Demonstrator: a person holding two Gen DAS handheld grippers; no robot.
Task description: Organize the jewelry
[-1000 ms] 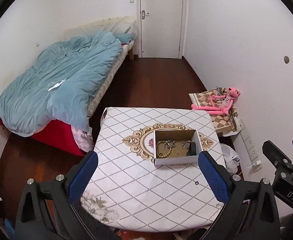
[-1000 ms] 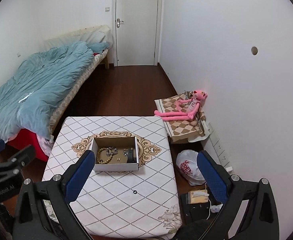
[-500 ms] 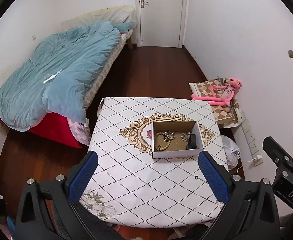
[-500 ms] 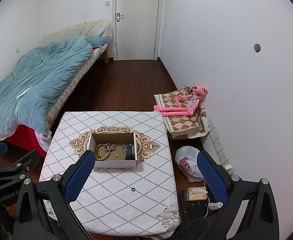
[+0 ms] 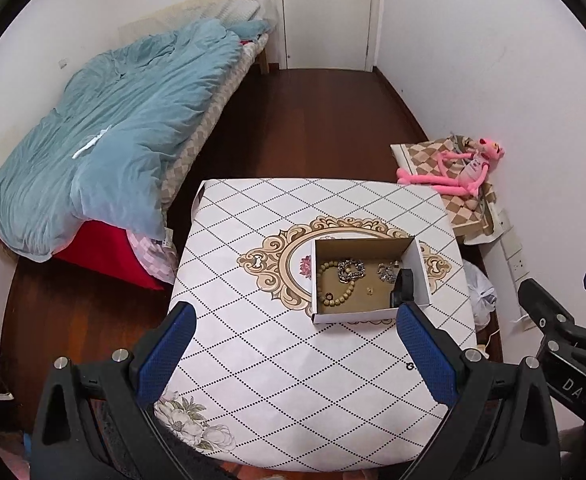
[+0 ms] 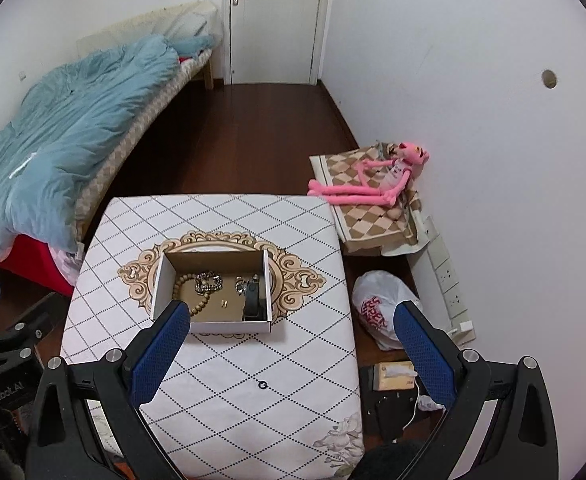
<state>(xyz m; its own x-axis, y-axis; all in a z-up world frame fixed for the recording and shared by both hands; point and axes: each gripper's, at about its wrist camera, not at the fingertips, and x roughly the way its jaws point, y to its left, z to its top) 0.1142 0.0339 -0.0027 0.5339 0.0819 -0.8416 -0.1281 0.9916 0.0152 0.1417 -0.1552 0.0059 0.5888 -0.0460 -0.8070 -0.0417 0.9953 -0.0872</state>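
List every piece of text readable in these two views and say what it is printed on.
"DA", cut off at the frame edge: on the black right gripper body, seen from the left wrist view.
"...oboot.AI", partly cut off: on the black left gripper body.
Red print on the white plastic bag on the floor: too crumpled to read.
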